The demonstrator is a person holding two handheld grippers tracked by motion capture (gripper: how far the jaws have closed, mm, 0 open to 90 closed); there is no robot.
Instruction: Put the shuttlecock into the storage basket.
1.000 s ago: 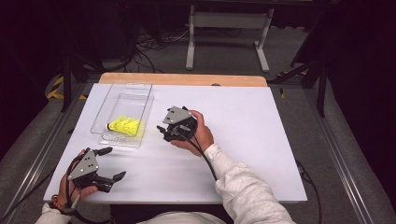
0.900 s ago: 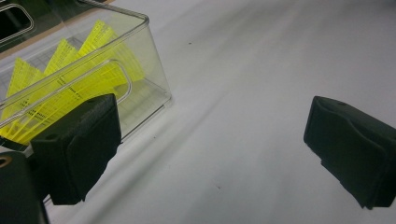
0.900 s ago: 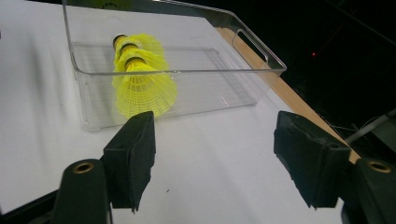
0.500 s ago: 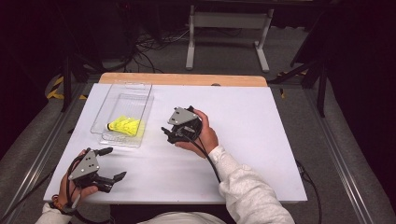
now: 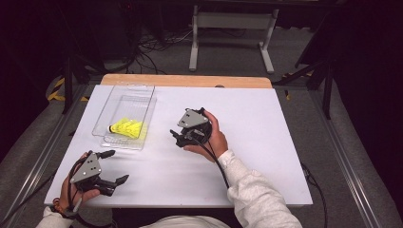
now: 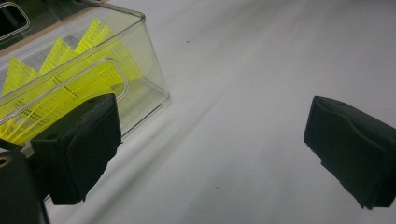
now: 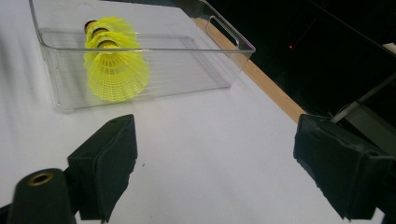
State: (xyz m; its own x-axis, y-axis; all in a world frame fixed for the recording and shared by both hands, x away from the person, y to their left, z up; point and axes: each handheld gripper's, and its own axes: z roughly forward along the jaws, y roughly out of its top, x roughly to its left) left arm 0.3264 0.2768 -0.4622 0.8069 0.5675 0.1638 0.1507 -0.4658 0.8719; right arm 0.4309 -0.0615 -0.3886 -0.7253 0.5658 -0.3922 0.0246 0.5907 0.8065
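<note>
White bench (image 5: 266, 156): yellow shuttlecocks (image 5: 126, 128) lie in our clear bin (image 5: 142, 102) near its left edge; right gripper (image 5: 183, 137), just opening, and left gripper (image 5: 111, 166) gape empty, nothing left.

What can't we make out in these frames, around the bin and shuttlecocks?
- Shuttlecock count: high view too small; in the right gripper view they overlap.
- Shuttlecock corks: left gripper view, cut off by the frame edge and the left jaw.
- Clear bin far end: right gripper view, cut off at the top.
</note>
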